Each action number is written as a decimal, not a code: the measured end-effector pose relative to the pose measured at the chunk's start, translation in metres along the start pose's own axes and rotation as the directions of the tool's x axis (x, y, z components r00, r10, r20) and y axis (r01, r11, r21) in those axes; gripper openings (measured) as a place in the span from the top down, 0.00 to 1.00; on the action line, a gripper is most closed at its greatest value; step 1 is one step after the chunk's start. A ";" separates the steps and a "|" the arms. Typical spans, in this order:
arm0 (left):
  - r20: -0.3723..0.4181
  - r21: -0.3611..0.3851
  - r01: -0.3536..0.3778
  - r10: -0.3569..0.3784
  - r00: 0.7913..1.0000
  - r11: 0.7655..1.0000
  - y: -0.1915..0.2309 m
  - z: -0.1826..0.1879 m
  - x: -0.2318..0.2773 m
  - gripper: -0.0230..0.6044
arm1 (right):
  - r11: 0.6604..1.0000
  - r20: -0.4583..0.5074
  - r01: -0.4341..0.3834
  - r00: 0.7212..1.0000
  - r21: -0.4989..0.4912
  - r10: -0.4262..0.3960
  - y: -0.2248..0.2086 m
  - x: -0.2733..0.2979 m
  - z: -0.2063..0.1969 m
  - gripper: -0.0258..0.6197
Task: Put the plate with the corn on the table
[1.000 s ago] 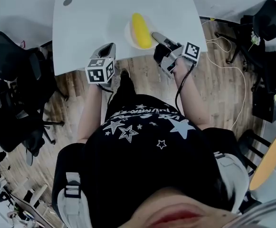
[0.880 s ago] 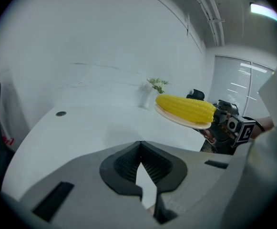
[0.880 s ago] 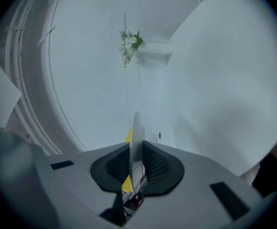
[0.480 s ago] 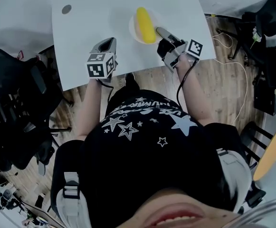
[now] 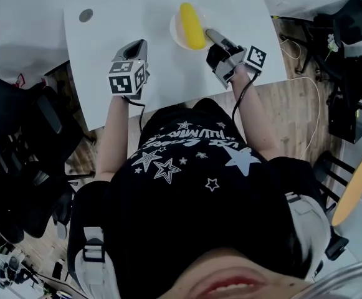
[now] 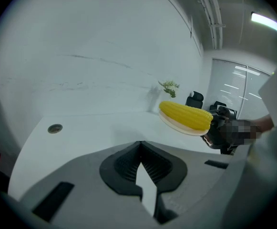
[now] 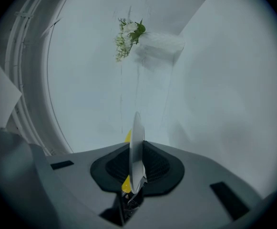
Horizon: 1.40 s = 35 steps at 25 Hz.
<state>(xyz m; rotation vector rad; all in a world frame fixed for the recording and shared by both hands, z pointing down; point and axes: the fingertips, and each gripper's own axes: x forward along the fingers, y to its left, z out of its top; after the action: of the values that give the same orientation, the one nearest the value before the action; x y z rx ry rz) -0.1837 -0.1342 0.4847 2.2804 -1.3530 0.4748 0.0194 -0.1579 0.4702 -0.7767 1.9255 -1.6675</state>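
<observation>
A yellow corn cob [image 5: 191,25] lies on a small pale plate [image 5: 177,32] over the white table [image 5: 156,86]. My right gripper [image 5: 214,38] is shut on the plate's near right rim. In the right gripper view the plate [image 7: 137,144] stands edge-on between the pads, with bits of corn [image 7: 127,184] beside it. From the left gripper view the plate [image 6: 178,126] and the corn [image 6: 186,116] seem to hang slightly above the tabletop. My left gripper [image 5: 138,47] hovers over the table left of the plate, shut and empty, jaws [image 6: 139,144] together.
A round grommet hole [image 5: 86,15] sits at the table's far left. Flowers in a white vase [image 7: 129,36] stand further along the table. Black office chairs [image 5: 19,142] crowd the left side, more chairs [image 5: 355,17] and cables [image 5: 311,104] lie on the wooden floor to the right.
Both grippers and the plate with the corn have moved further in over the table, away from its near edge. The right gripper's hold on the rim is unchanged.
</observation>
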 end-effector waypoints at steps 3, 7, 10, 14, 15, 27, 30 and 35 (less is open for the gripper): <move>-0.008 -0.026 0.006 -0.006 1.000 1.000 0.001 0.000 0.010 0.95 | 1.000 -0.006 0.013 1.000 0.004 -0.013 -0.005 0.006 0.008 0.90; -0.032 -0.036 -0.004 0.002 0.999 0.999 0.001 0.002 0.028 0.95 | 1.000 -0.015 0.019 1.000 0.000 -0.019 -0.012 0.016 0.024 0.90; -0.049 -0.033 -0.015 0.013 0.999 0.999 -0.004 0.005 0.040 0.95 | 1.000 -0.034 0.006 0.999 -0.017 -0.007 -0.016 0.022 0.036 0.90; -0.075 -0.039 -0.046 0.043 0.996 0.998 -0.006 0.003 0.054 0.95 | 1.000 -0.072 -0.014 0.997 -0.023 0.012 -0.028 0.029 0.045 0.90; -0.082 -0.044 -0.055 0.052 0.995 0.998 -0.005 0.004 0.059 0.95 | 1.000 -0.079 -0.014 0.997 -0.024 0.012 -0.031 0.032 0.050 0.90; -0.150 -0.039 -0.118 0.111 0.982 0.992 0.000 0.005 0.115 0.95 | 0.999 -0.155 -0.007 0.988 -0.039 0.001 -0.069 0.060 0.082 0.90; -0.155 -0.057 -0.131 0.121 0.981 0.990 0.001 0.004 0.126 0.95 | 1.000 -0.162 -0.008 0.987 -0.022 0.004 -0.076 0.066 0.083 0.90; -0.175 -0.064 -0.123 0.110 0.978 0.990 -0.002 -0.001 0.142 0.95 | 1.000 -0.158 0.029 0.987 0.011 -0.027 -0.091 0.071 0.087 0.90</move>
<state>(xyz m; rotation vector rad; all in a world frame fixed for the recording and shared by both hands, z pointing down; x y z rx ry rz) -0.1165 -0.2374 0.5562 2.0575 -1.3982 0.6330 0.0368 -0.2783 0.5479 -0.6869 2.0160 -1.8051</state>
